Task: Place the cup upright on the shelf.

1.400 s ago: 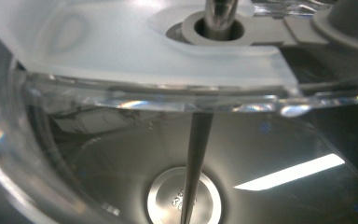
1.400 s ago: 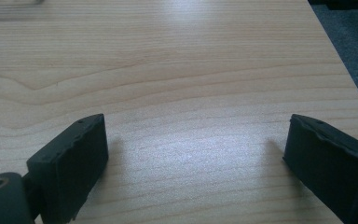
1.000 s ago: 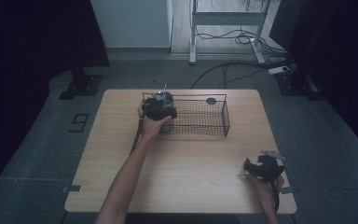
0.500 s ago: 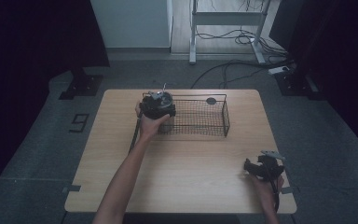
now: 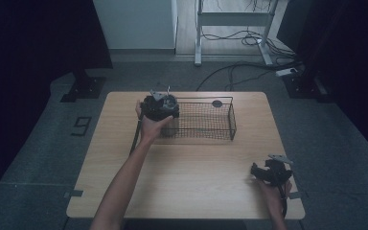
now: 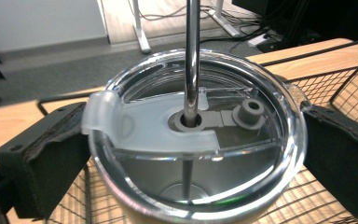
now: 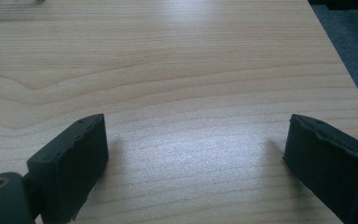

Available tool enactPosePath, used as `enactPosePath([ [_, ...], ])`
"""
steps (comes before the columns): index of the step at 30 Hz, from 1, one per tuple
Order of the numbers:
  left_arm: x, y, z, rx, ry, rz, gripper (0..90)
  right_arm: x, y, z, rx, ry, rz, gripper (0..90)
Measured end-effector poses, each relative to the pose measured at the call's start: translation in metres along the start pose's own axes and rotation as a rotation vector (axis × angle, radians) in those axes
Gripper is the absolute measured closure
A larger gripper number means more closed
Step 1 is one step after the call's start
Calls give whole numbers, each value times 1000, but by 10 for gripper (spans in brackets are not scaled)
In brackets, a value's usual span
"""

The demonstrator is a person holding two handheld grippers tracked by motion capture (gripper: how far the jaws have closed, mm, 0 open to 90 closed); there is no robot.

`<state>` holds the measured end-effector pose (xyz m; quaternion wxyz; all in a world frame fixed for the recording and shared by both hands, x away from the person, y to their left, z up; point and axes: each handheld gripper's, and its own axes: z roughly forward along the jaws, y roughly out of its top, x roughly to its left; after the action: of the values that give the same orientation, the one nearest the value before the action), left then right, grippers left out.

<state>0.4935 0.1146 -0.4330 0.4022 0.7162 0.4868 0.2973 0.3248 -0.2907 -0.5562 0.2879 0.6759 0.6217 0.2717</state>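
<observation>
A steel tumbler with a clear lid and a metal straw sits between the jaws of my left gripper, which is shut on it at the lid's rim. From above, the left gripper holds the tumbler over the left end of a black wire basket. My right gripper rests low near the table's front right corner. Its jaws stand wide open over bare wood, with nothing between them.
A small dark round object lies at the basket's far side. The wooden table stands on grey floor with a "9" mark to its left. Desk legs and cables are behind the table.
The left gripper with the tumbler has shifted slightly left and away at the basket's left end. The right gripper has stayed put.
</observation>
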Motion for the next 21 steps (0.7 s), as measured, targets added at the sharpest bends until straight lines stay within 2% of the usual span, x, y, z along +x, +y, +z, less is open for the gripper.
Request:
enactPosePath([
  [7, -4, 0, 1, 1, -1, 5, 0, 0, 0, 0, -1, 0, 2, 61],
  [13, -2, 2, 2, 2, 5, 3, 0, 0, 0, 0, 0, 0, 0, 60],
  [21, 1, 2, 1, 6, -10, 7, 0, 0, 0, 0, -1, 0, 0, 60],
])
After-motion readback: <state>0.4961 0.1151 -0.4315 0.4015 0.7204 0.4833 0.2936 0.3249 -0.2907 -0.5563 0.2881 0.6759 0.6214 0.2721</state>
